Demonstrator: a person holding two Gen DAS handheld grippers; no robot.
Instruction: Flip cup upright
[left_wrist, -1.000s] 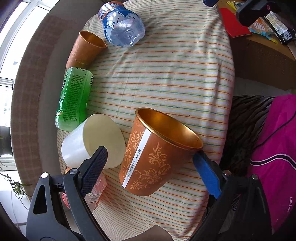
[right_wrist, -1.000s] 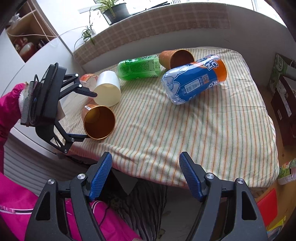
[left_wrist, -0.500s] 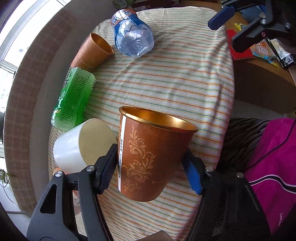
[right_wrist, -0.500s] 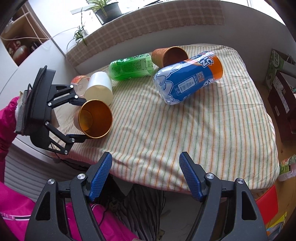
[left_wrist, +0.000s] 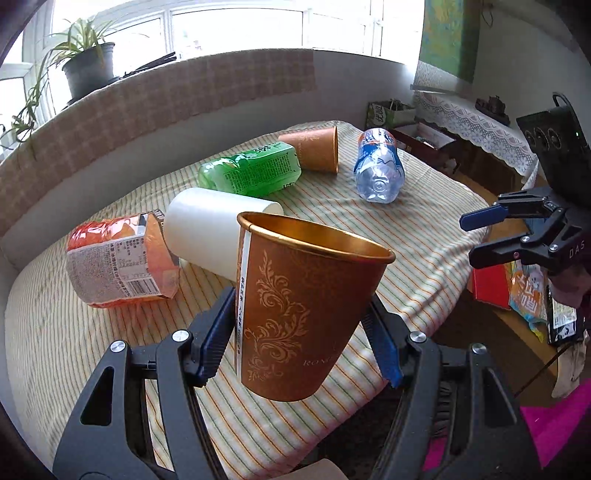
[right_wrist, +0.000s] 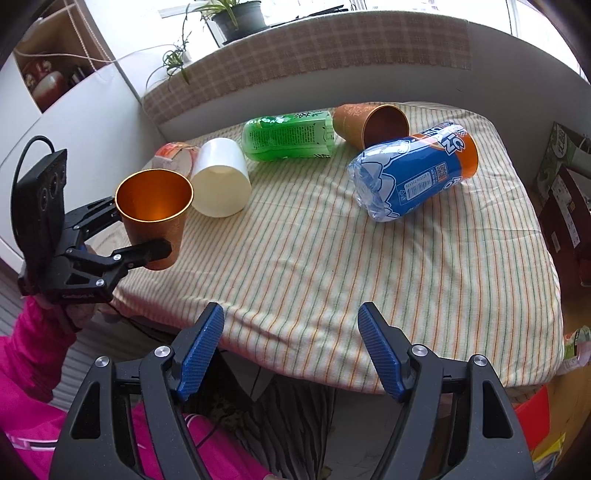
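My left gripper (left_wrist: 301, 332) is shut on a brown paper cup with a gold inside (left_wrist: 299, 306). It holds the cup nearly upright, mouth up, above the near corner of the striped table (left_wrist: 424, 229). The same cup (right_wrist: 155, 214) and the left gripper (right_wrist: 142, 236) show at the left in the right wrist view. My right gripper (right_wrist: 290, 343) is open and empty, off the table's front edge; it also shows at the right of the left wrist view (left_wrist: 480, 236).
On the table lie a white cup (left_wrist: 207, 229), a second brown cup (left_wrist: 314, 147), a green bottle (left_wrist: 251, 171), a blue-labelled bottle (left_wrist: 378, 171) and an orange snack packet (left_wrist: 118, 262). A bench back and potted plant (left_wrist: 86, 66) stand behind.
My left gripper closed on the brown cup, lifted it off the cloth and turned it from lying tilted to nearly upright. The right gripper stayed put.
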